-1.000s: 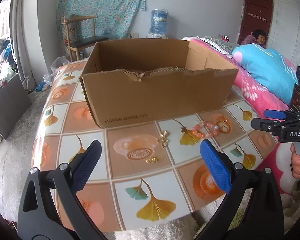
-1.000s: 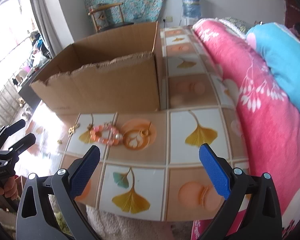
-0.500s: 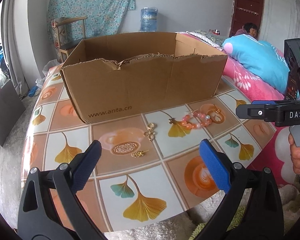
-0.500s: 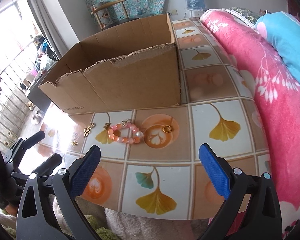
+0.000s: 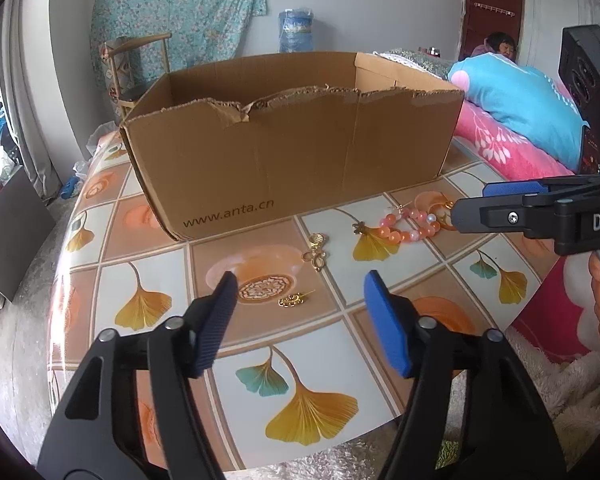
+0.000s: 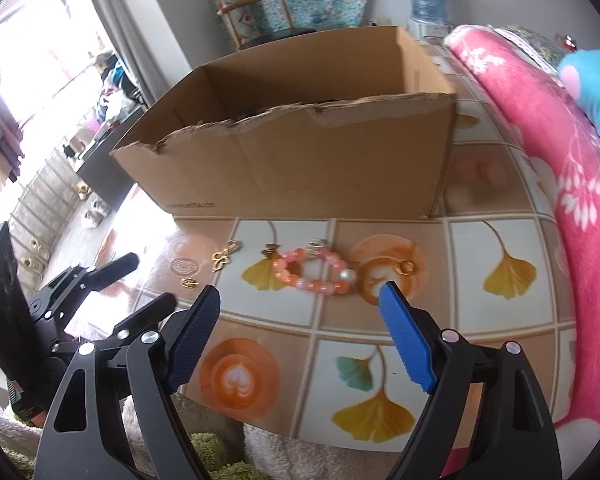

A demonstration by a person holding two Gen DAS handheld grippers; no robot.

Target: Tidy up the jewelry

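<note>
We see the pink bead bracelet (image 6: 314, 272) lying flat on the tiled worktop (image 6: 496, 240) just before the cardboard box (image 6: 300, 152), its long axis running alongside the box's front wall. A gold pin (image 5: 294, 300) lies across the view between our left hand-held gripper (image 5: 300, 312) tips. Both it and the right hand-held gripper (image 6: 300, 320) are closing, still released, nothing grasped.

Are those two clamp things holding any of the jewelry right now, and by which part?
Nothing is held. The left gripper and right gripper are closing on empty air above the table; the bead bracelet lies untouched.
</note>
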